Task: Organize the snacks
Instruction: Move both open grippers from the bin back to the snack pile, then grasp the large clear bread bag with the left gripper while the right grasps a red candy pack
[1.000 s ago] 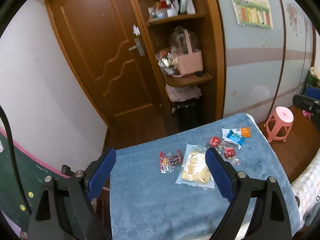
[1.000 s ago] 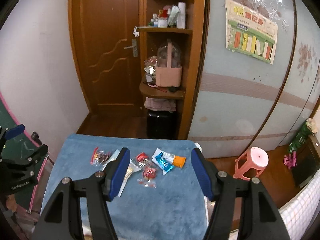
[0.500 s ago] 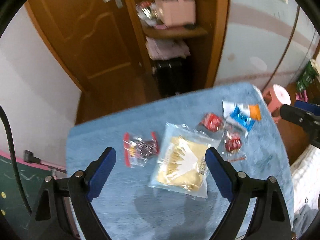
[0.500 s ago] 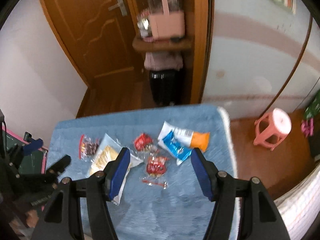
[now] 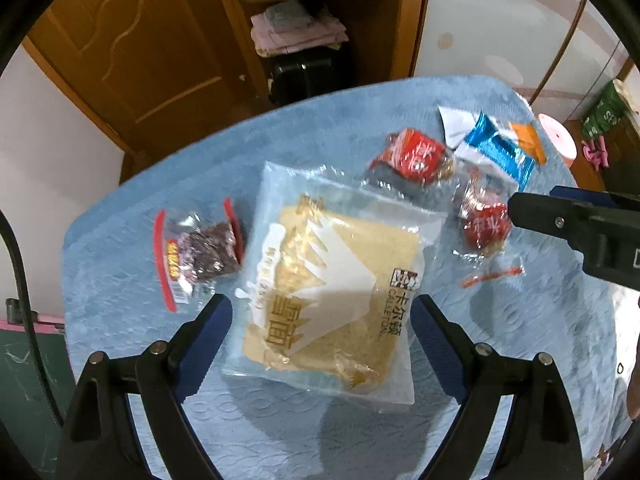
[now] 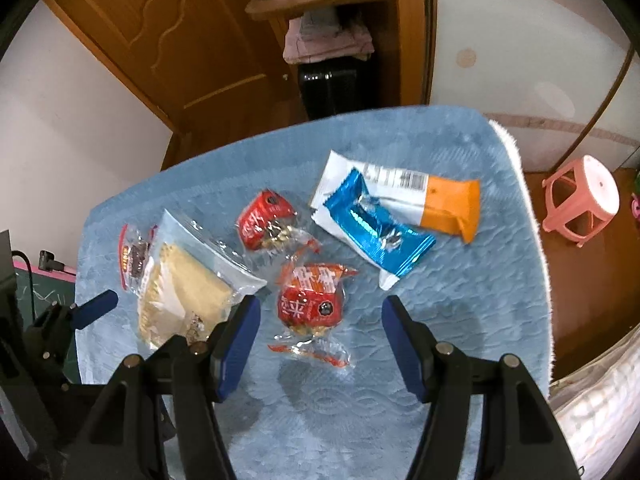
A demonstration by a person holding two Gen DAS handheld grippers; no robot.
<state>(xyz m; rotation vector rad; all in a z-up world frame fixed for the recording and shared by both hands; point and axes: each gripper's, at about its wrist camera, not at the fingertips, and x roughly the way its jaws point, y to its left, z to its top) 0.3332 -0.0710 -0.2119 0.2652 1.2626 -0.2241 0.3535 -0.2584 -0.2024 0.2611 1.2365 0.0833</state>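
Straddling the clear bread packet (image 5: 332, 292) marked "CALLETON" — long axis running away toward the door (image 5: 132, 40) — the left gripper (image 5: 322, 322) hangs released, pads off it, on the blue cloth (image 5: 280, 440), while the right gripper (image 6: 320, 320), jaws apart and empty, brackets a red wrapped snack (image 6: 310, 304) — writing unreadable.

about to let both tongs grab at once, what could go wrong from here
1. The left tongs straddle the big bread bag. Its loose, slick film may crumple or slip out rather than lift.
2. The right tongs frame a red candy whose clear twisted wrapper ends stick out. They might pinch only film, so it dangles or drops.
3. The two targets lie side by side, so the tongs could bump each other.
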